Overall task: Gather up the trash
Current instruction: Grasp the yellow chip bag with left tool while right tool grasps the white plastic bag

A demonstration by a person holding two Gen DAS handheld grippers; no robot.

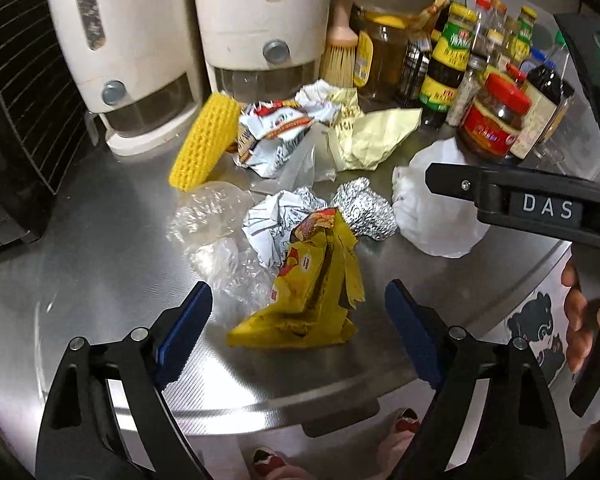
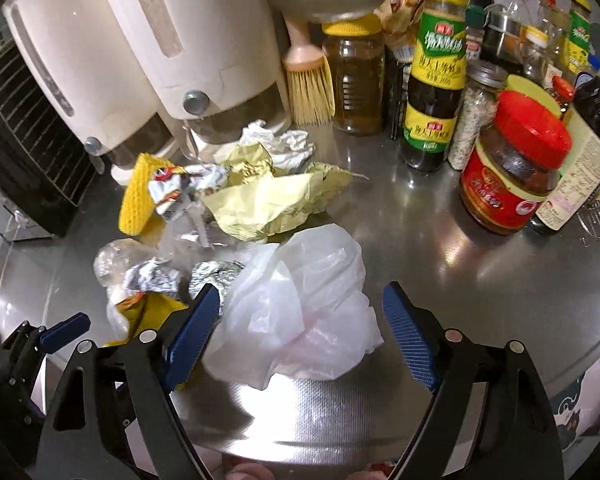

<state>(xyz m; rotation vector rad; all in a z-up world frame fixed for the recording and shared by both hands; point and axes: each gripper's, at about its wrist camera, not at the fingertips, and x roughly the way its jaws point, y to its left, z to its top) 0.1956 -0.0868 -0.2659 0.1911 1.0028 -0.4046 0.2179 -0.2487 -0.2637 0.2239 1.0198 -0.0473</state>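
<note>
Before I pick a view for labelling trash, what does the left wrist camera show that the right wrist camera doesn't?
Left wrist only: the whole yellow snack wrapper between the left gripper's open fingers, and a hand. Right wrist only: the whole white plastic bag between the right gripper's open fingers. Both: foil ball, yellow sponge, red-lidded jar.

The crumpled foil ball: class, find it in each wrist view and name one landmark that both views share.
Left wrist view: the foil ball lies centre, just right of the yellow wrapper.
Right wrist view: the foil ball lies lower left, partly behind the white plastic bag.
Shared landmark: the red-lidded jar.
</note>
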